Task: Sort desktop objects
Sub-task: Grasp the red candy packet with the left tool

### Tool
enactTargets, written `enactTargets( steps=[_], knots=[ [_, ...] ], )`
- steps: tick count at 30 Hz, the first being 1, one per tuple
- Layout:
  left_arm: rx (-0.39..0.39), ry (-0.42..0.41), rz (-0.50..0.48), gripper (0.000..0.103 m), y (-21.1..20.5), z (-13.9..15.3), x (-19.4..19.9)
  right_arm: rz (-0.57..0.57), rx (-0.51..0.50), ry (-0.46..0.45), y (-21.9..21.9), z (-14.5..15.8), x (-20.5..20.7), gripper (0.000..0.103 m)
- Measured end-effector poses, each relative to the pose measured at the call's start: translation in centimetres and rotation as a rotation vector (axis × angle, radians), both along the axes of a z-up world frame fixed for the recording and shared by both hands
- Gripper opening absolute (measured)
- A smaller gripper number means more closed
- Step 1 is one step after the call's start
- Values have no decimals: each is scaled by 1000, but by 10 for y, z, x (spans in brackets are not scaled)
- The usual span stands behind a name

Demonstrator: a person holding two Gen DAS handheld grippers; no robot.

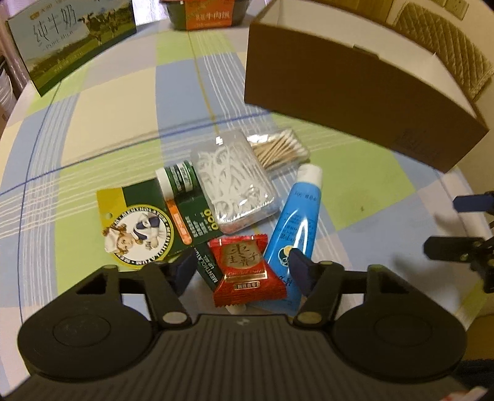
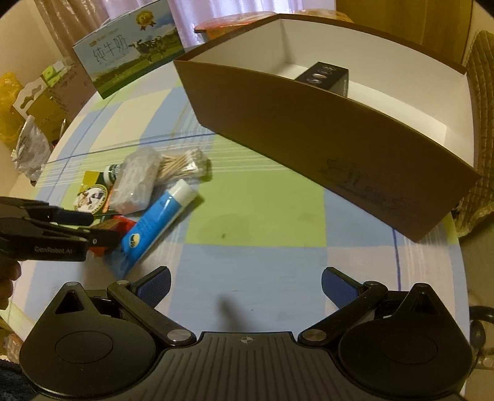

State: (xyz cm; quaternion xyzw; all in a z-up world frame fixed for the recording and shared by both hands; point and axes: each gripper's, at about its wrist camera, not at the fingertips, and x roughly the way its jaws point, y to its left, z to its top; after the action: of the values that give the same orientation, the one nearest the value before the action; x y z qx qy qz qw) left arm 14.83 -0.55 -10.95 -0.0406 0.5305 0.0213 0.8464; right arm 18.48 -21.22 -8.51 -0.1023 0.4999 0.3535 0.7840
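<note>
A pile of small items lies on the checked tablecloth: a red candy packet (image 1: 249, 271), a blue tube (image 1: 295, 225), a clear box of floss picks (image 1: 233, 182), a bag of cotton swabs (image 1: 281, 148) and a green lip-balm card (image 1: 145, 222). My left gripper (image 1: 244, 268) is open, its fingers either side of the red packet, just above it. My right gripper (image 2: 245, 283) is open and empty over bare cloth, right of the pile. The blue tube (image 2: 157, 219) and the left gripper (image 2: 74, 228) show in the right wrist view.
An open brown cardboard box (image 2: 324, 135) with white inside stands at the back right and holds a black box (image 2: 327, 77). A milk carton box (image 1: 68, 40) stands at the back left, a noodle bowl (image 1: 207, 12) behind. The round table edge curves close on the right.
</note>
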Motion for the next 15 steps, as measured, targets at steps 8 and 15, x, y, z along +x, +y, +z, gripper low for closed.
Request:
enactTargets(
  steps=[8, 15],
  knots=[
    [39, 28, -58, 38, -11, -9, -12, -7, -6, 15, -6, -3, 10, 101],
    [17, 28, -22, 38, -4, -10, -3, 12, -6, 12, -3, -3, 10, 101]
  ],
)
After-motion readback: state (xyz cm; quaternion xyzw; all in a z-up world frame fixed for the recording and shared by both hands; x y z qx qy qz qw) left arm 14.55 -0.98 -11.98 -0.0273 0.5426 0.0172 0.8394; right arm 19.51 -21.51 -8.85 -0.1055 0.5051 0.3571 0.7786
